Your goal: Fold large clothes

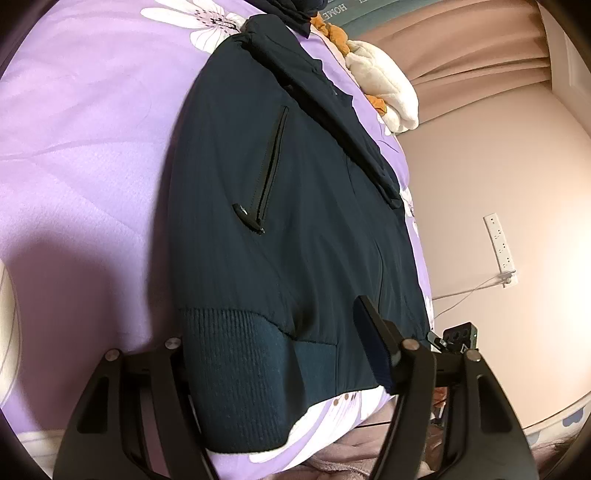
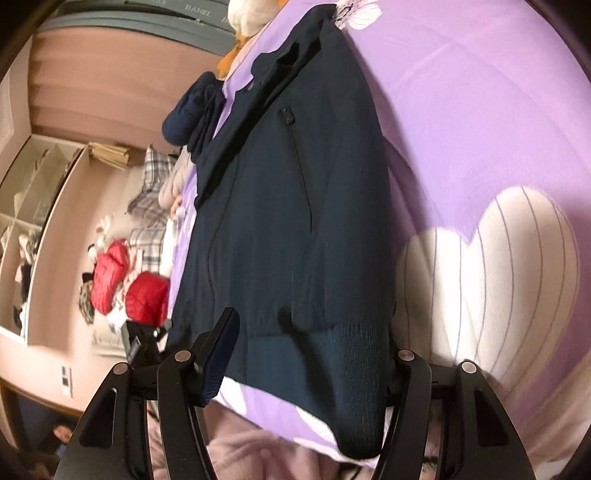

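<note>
Dark navy jacket (image 1: 288, 221) lay flat on the purple floral bedspread (image 1: 92, 155), running from frame bottom to upper centre in both views; ribbed hem (image 1: 236, 373) nearest the cameras; left gripper (image 1: 280, 350) fingers straddled the hem's corner, whether pinching could not be told; right gripper (image 2: 310, 354) likewise straddled the hem, grip unclear; white plush toy (image 1: 384, 85) at upper right of left view.

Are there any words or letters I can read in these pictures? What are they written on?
"HOME": white letters, upside down, on the grey-blue headboard panel at the far end of the bed, left wrist view.
"HANEL": reads roughly so, blurred, on the same panel in the right wrist view.
Other letters on that panel: too blurred to read.
Jacket: no readable label.
</note>
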### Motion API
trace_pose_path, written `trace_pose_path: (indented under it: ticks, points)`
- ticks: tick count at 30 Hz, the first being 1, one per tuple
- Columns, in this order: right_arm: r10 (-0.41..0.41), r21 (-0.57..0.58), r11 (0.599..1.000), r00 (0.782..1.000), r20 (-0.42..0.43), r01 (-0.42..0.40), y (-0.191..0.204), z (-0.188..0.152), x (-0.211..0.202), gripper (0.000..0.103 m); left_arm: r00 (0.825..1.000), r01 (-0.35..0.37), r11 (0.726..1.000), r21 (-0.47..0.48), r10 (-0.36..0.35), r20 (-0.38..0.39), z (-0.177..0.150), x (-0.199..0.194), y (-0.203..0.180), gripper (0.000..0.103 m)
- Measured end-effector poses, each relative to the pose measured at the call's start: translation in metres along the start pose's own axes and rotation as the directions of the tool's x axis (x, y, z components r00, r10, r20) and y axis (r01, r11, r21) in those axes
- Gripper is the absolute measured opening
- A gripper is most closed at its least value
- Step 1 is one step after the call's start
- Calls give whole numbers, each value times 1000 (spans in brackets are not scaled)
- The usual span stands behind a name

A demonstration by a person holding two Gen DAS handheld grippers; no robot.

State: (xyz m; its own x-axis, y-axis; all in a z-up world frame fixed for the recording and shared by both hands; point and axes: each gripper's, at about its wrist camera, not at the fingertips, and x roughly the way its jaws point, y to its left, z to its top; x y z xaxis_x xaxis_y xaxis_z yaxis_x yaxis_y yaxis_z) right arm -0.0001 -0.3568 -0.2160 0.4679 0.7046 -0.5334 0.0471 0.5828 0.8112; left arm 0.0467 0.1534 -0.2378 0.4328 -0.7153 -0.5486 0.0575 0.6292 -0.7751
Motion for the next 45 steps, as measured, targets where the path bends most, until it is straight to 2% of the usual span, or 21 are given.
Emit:
trace_pose_path:
  ticks: [3, 8, 13, 14, 16, 17, 22, 25, 30, 36, 42, 45]
  points:
    - [15, 25, 1000, 1000, 23, -16, -3, 7, 4, 62, 1000, 4, 1000, -27, -4, 6, 2, 0, 5, 63]
    - [-9, -5, 1000, 998, 57, 9, 3, 20, 11, 62, 1000, -14, 999, -42, 14, 11, 5, 2, 2, 60]
    - [-56, -54, 997, 995, 79, 61, 9, 23, 13, 62, 997, -71, 996, -63, 71, 9, 8, 2, 6, 33]
    - [-70, -64, 995, 994, 79, 75, 10, 24, 14, 62, 997, -75, 994, -74, 76, 10, 9, 3, 8, 31]
    - [-98, -71, 992, 992, 83, 104, 11, 25, 15, 55, 996, -86, 992, -91, 87, 9, 9, 3, 10, 25]
    - [-107, -71, 991, 990, 87, 113, 10, 25, 15, 53, 996, -90, 991, -94, 91, 7, 9, 3, 11, 25]
    - [-142, -30, 989, 983, 119, 146, 1, 24, 14, 29, 994, -104, 991, -87, 105, 6, 9, 3, 12, 23]
    - [-145, -19, 989, 980, 137, 149, -2, 22, 11, 24, 994, -111, 989, -97, 112, 8, 9, 3, 13, 22]
    - [-161, -38, 985, 976, 147, 168, 1, 21, 9, 23, 989, -143, 986, -87, 144, 7, 10, 5, 9, 19]
    - [-166, -35, 984, 975, 146, 173, 4, 21, 9, 23, 994, -110, 984, -142, 110, -9, 13, 5, 16, 18]
    - [-156, -67, 983, 973, 171, 170, 16, 18, 6, 23, 985, -171, 981, -86, 172, -2, 13, 4, 2, 16]
    - [-118, -95, 986, 976, 186, 137, 27, 17, 3, 22, 987, -163, 985, -57, 163, -4, 13, 5, -2, 12]
